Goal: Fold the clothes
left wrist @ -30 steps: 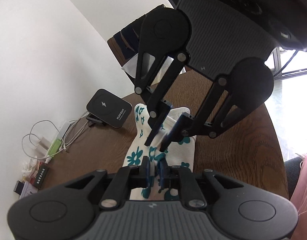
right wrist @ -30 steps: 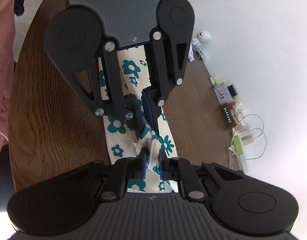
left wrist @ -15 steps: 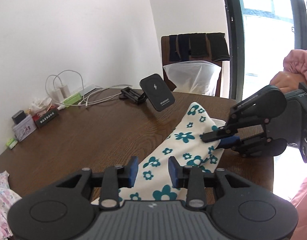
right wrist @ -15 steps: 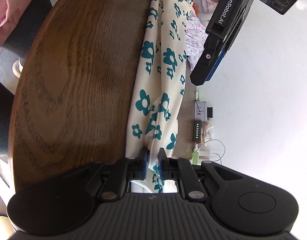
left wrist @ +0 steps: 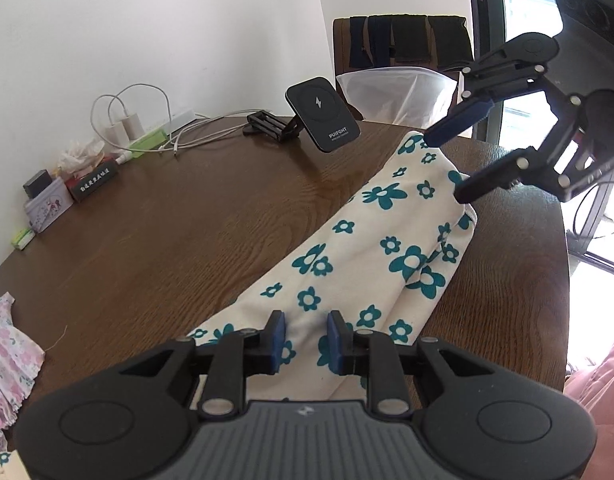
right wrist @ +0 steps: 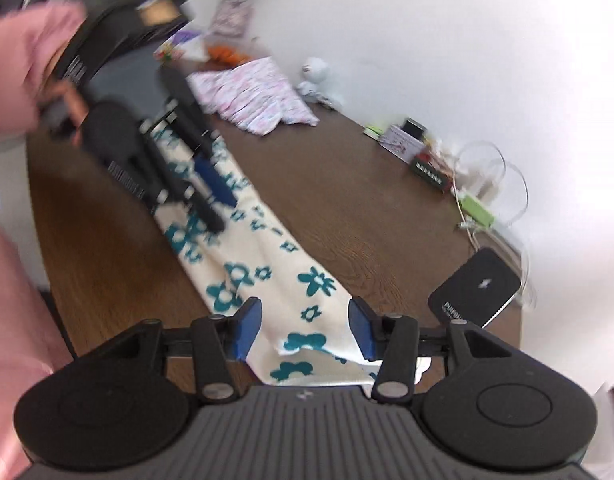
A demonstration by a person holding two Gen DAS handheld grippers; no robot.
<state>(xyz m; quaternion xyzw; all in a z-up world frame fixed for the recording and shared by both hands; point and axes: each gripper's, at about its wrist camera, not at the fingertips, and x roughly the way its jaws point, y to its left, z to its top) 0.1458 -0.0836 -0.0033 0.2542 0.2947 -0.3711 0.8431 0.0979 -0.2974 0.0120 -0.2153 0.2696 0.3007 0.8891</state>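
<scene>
The left claw (left wrist: 305,334) hangs low over the near end of the cloth (left wrist: 371,248), its jaws a narrow gap apart and closing, with fabric showing between them but neither pad pressing on it. The cloth, cream with teal flowers, runs as a folded strip from this claw across the brown surface (left wrist: 187,232) to the right claw (left wrist: 447,164). That one hovers just above the far end, its jaws opening, nothing gripped. In the right wrist view the right claw (right wrist: 305,330) straddles the cloth (right wrist: 267,264) with clear space on each side; the left claw (right wrist: 215,200) beyond is blurred, so any contact there is hard to judge. Past the right claw stands a charger (left wrist: 323,114); left of the left claw lies a pink garment (left wrist: 7,356).
</scene>
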